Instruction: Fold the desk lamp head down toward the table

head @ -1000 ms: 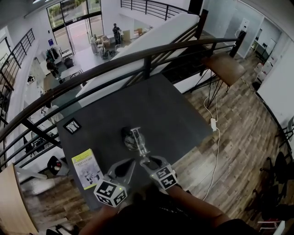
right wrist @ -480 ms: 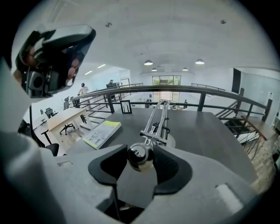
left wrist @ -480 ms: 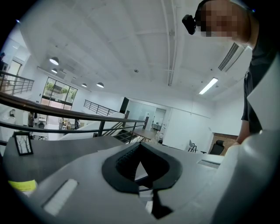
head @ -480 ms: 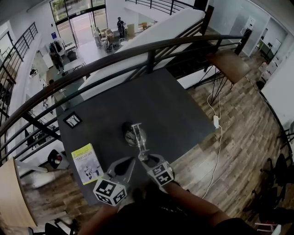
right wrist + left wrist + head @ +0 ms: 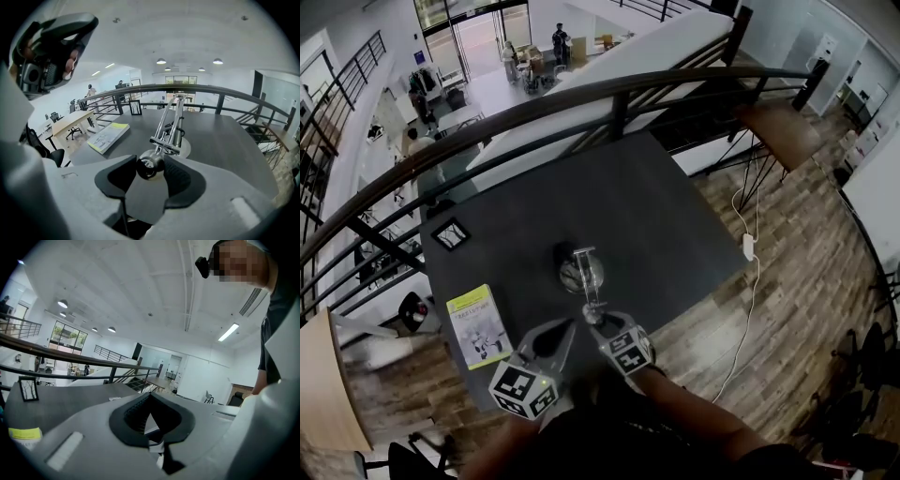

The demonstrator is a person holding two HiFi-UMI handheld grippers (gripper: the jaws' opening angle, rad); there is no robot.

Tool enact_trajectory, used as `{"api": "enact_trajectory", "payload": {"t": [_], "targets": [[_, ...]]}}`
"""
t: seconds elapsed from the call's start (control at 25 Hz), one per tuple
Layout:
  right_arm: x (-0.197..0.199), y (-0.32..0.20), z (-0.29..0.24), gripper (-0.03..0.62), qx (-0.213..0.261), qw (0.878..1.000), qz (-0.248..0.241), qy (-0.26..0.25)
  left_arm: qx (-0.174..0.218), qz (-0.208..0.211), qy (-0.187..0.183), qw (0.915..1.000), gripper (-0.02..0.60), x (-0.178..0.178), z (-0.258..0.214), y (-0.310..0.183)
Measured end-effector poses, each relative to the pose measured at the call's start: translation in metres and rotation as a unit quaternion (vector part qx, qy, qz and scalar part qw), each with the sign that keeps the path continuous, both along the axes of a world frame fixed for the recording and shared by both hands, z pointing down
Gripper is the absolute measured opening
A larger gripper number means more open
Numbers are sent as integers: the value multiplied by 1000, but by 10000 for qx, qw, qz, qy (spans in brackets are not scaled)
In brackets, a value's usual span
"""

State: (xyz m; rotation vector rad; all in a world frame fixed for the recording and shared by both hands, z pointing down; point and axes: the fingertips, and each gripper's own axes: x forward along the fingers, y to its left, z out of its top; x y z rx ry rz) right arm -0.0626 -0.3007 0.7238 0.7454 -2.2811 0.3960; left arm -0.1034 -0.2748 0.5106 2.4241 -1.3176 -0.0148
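A chrome desk lamp stands on the dark table (image 5: pixel 656 216). Its round base (image 5: pixel 577 275) is near the front middle and its twin-rod arm (image 5: pixel 171 119) rises toward me. My right gripper (image 5: pixel 594 322) is shut on the small round lamp head (image 5: pixel 150 166), which sits between the two black pads. In the right gripper view the base (image 5: pixel 183 149) lies just beyond the jaws. My left gripper (image 5: pixel 555 339) hangs beside the right one, left of the lamp and apart from it. In the left gripper view its jaws (image 5: pixel 150 397) are shut with nothing in them.
A yellow-and-white booklet (image 5: pixel 476 337) lies at the table's front left corner. A small black picture frame (image 5: pixel 450 234) stands at the back left. A dark railing (image 5: pixel 619 94) runs behind the table. A wooden stool (image 5: pixel 783 131) and a white cable (image 5: pixel 748 246) are on the right.
The head view has shifted slightly. Both grippers and the lamp keep nearly the same places, and the right gripper still holds the lamp head.
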Motion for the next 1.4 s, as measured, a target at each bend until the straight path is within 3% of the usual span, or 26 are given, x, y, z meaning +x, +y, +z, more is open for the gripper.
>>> {"api": "enact_trajectory", "payload": {"t": [1.4], "targets": [[-6, -16, 43, 193, -270, 9984, -395, 298, -369, -183, -80, 9991, 2, -6, 36, -14]]}}
